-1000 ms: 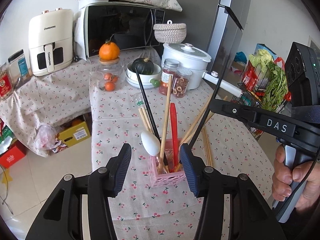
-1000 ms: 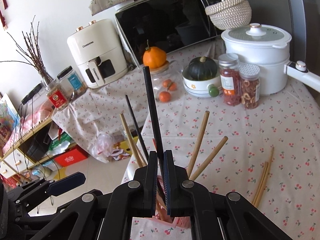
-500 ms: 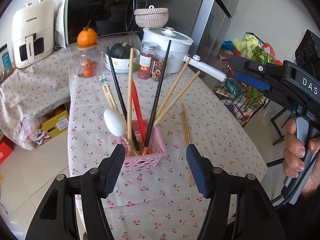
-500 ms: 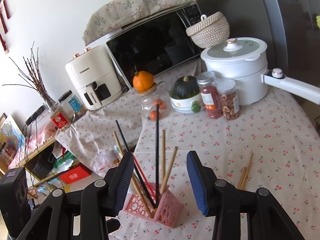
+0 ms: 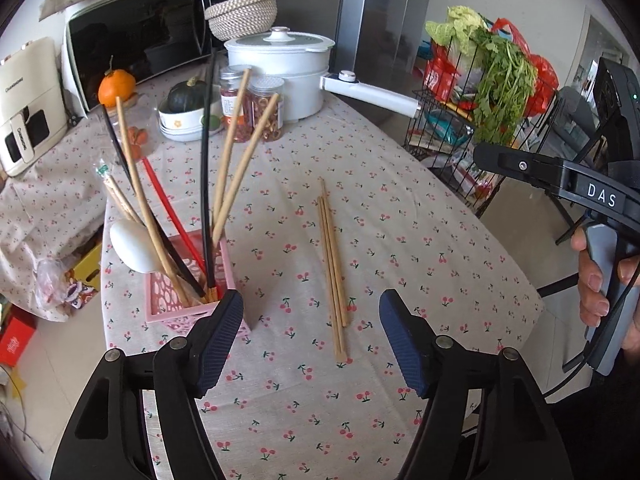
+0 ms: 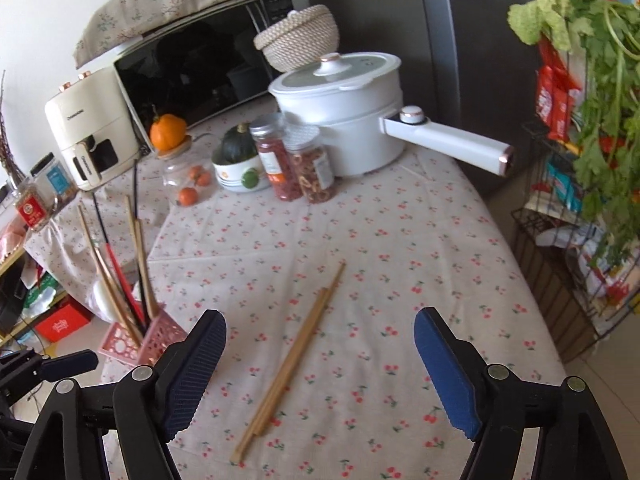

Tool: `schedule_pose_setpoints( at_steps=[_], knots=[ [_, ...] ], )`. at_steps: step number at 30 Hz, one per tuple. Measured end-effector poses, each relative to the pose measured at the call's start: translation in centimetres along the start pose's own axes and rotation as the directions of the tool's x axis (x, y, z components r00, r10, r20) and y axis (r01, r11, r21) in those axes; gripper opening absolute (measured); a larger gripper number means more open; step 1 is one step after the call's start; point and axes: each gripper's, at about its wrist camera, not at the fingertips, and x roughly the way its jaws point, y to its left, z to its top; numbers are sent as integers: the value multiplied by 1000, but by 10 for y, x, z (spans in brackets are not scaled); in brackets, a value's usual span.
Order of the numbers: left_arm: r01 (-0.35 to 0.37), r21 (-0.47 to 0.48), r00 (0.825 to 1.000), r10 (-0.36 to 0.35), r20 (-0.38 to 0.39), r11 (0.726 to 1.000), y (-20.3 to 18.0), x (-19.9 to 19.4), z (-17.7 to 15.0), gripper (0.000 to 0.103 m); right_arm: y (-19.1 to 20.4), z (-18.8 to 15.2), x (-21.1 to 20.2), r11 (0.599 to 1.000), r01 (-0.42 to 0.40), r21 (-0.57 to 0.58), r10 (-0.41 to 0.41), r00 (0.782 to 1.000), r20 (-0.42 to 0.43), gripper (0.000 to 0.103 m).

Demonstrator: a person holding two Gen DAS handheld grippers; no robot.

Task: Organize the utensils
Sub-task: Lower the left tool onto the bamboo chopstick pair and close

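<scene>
A pink lattice holder stands at the table's left edge, holding wooden and black chopsticks, a red one and a white spoon; it also shows in the right wrist view. A few wooden chopsticks lie flat on the cherry-print cloth, also in the right wrist view. My left gripper is open and empty, just in front of them. My right gripper is open and empty, above the loose chopsticks.
At the table's far end stand a white pot with a long handle, two spice jars, a bowl with a squash and a microwave. A wire rack with greens is to the right.
My right gripper let go of the black chopstick, which now stands in the holder, and opened wide. Both grippers swung right, from the holder toward the loose chopsticks.
</scene>
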Motion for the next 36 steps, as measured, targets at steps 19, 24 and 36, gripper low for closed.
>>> schedule_pose_setpoints(
  at_steps=[19,24,36],
  knots=[
    [-119,-138,980,93,-176,983,-37,185,84,12,-80,-14,46,981,170,97,-147,968,-204,83],
    [-146,-181,969,104,-222,973,-25,208,91,6,-87,-14,48,979,173,112,-146,966,-215,83],
    [-143,-182,963,94,-251,973,-15,224,85,7,-82,-15,52,980,176,89,-152,962,-228,83]
  ],
)
